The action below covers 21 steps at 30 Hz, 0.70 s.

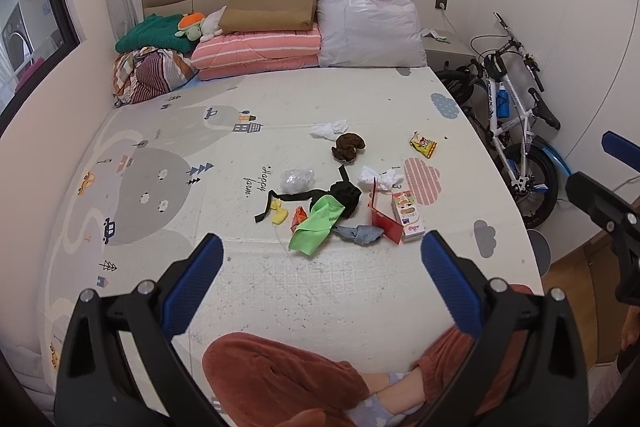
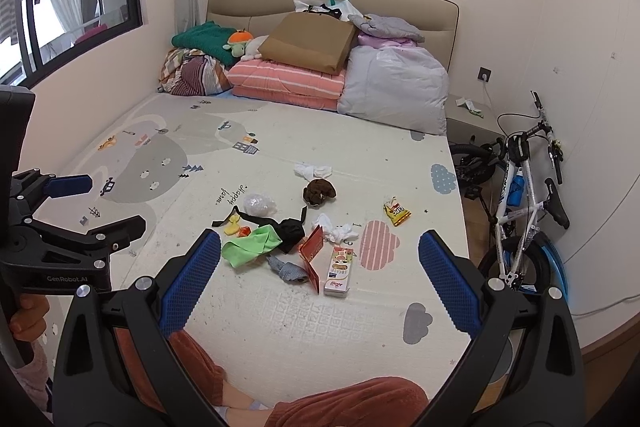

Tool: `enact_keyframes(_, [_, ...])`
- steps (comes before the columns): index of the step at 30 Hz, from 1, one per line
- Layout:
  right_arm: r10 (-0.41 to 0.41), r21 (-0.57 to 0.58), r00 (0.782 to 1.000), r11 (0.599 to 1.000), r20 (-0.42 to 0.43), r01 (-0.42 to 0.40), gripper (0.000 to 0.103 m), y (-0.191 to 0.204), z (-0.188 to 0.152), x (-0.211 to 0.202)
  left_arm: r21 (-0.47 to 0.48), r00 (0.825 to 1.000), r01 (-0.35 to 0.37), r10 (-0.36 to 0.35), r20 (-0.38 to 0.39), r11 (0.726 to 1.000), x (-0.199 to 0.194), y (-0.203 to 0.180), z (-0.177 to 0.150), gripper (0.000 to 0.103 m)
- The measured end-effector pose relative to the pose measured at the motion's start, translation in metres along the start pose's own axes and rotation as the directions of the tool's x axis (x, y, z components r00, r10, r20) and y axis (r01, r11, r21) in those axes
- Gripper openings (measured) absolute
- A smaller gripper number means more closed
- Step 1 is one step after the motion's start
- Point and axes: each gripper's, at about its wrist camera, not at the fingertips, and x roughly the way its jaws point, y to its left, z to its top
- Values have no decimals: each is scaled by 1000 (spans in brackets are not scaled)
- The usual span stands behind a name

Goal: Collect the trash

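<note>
Knees in rust-orange fleece trousers (image 1: 276, 379) sit at the bottom of both views, person cross-legged on the play mat (image 1: 280, 307) covering the bed. Left gripper (image 1: 322, 259) jaws spread wide, blue pads apart, nothing between them, held above bare mat short of the pile. Right gripper (image 2: 320, 255) likewise spread wide and empty; the left-wrist view shows it off to the right edge.

Trash pile is mid-mat, ahead of both grippers:
- green cloth (image 1: 316, 229) nearest, overlapping a black strappy garment (image 1: 344, 195)
- grey-blue rag (image 1: 362, 235) just beside the green cloth
- red card (image 1: 384, 223) standing on edge, touching a snack box (image 1: 408, 215) lying flat
- yellow scrap (image 1: 279, 214) and small orange wrapper (image 1: 300, 217) to the left of the green cloth
- crumpled clear plastic (image 1: 296, 181) behind those
- white tissue wad (image 1: 380, 179) behind the box, second tissue (image 1: 330, 129) further back
- brown clump (image 1: 347, 146), probably fabric, hard to tell at this resolution
- yellow snack packet (image 1: 424, 143) apart, to the right

Folded bedding and a brown paper bag (image 1: 272, 3) stacked at the headboard. White bicycle (image 1: 516, 131) against the wall, right of the bed.
</note>
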Motion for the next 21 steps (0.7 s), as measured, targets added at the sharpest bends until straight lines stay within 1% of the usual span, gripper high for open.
enact_keyframes(21, [2,0,1000,1000,4,-2,96,-1,4,-4,0,1000,1,-1,5,1000,-2,-1,-1,99])
